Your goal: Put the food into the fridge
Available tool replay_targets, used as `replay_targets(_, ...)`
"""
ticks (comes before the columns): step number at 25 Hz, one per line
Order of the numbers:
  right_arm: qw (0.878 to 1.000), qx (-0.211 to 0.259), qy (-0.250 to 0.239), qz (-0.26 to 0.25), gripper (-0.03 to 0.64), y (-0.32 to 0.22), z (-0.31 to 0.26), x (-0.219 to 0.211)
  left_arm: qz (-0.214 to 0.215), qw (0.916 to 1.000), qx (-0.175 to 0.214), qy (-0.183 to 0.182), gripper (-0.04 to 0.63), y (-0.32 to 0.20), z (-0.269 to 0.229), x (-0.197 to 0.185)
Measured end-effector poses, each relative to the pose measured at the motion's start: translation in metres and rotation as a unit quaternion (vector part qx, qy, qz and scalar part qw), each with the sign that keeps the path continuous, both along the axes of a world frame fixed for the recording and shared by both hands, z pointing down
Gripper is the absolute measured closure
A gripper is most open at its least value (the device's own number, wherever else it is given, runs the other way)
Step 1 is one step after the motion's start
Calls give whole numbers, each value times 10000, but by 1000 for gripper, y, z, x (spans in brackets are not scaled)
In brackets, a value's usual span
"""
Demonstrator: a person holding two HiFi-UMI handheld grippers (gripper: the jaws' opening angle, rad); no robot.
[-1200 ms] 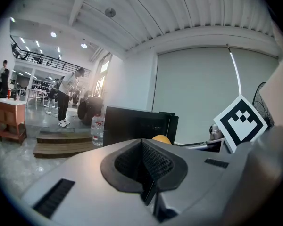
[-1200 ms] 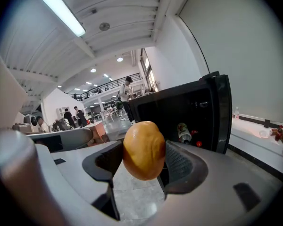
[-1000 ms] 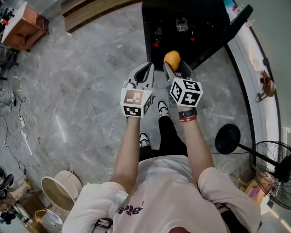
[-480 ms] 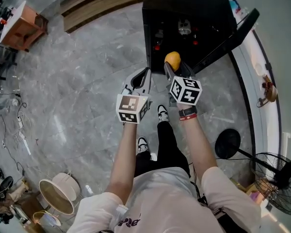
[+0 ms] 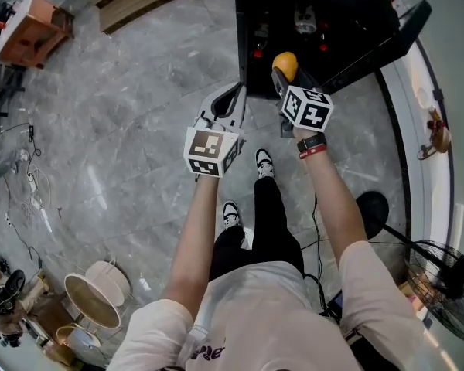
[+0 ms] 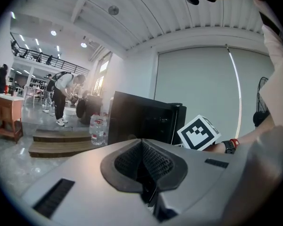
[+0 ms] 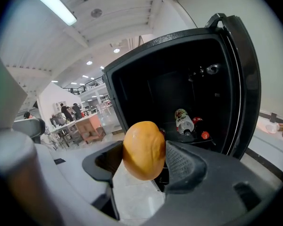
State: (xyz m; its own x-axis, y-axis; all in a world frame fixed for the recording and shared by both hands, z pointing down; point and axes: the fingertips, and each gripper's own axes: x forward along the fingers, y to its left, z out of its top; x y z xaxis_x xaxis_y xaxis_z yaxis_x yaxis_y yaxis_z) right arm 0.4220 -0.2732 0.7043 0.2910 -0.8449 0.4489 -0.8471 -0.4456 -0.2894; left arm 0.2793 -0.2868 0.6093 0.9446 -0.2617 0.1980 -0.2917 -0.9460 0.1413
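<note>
An orange-yellow fruit [image 7: 143, 149] sits pinched between the jaws of my right gripper [image 7: 144, 157], which is shut on it. In the head view the fruit [image 5: 284, 65] hangs at the front edge of the small black fridge [image 5: 309, 6], whose door [image 5: 383, 41] stands open to the right. Inside the fridge lie a labelled bottle [image 7: 182, 120] and red-capped bottles [image 7: 204, 135]. My left gripper [image 5: 230, 107] is held just left of the fridge with its jaws shut and empty; the left gripper view shows the pads [image 6: 144, 161] pressed together.
The fridge stands on a grey marble floor [image 5: 139, 130]. A white counter [image 5: 425, 137] runs along the right, with a black stool [image 5: 371, 207] and a fan [image 5: 441, 273] near it. Wooden steps [image 5: 155, 2] and an orange cabinet [image 5: 31, 29] lie at the far left. The person's feet [image 5: 261, 165] are below the grippers.
My right gripper has carried the fruit forward to the fridge opening. The left gripper has stayed shut beside it; the view has shifted closer to the fridge.
</note>
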Motion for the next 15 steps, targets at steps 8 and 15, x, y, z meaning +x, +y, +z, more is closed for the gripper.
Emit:
replay_targets(8,9990,-361,-186,-202,319,-23,56,4,-74,9991,377,-202,577,-18,25,5)
replay_targets(15,9982,-526,-71,-262,318,-39,81,19,-41,9990,364,-240,577,-30,45,8)
